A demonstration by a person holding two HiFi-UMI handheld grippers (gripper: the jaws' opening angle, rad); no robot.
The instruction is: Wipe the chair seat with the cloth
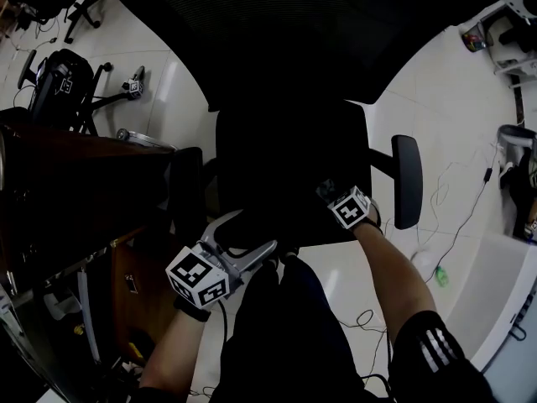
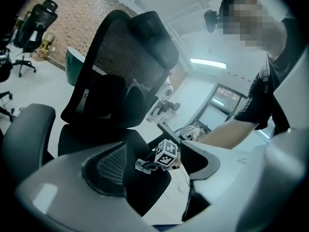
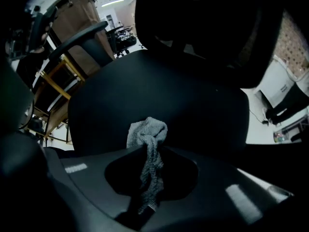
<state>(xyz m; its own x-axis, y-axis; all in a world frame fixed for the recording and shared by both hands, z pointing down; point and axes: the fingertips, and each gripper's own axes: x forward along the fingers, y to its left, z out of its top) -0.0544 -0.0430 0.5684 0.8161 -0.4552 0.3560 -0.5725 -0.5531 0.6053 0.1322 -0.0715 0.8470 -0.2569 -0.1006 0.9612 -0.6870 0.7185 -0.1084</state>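
The black office chair fills the head view, its seat (image 1: 281, 154) dark under the mesh backrest (image 1: 285, 32). My right gripper (image 1: 330, 196) sits at the seat's front right, shut on a grey cloth (image 3: 147, 138). The cloth bunches out ahead of the jaws against the seat (image 3: 159, 88). My left gripper (image 1: 244, 235) hovers off the seat's front left edge, jaws wide apart with nothing between them. From the left gripper view (image 2: 155, 146), the right gripper's marker cube (image 2: 167, 153) and the cloth (image 2: 143, 165) show over the seat.
A brown desk (image 1: 67, 183) stands close on the left. Armrests flank the seat, one at the right (image 1: 407, 179) and one at the left (image 1: 186, 175). Cables (image 1: 457, 225) trail over the white floor. Another chair (image 1: 54, 78) stands at the far left.
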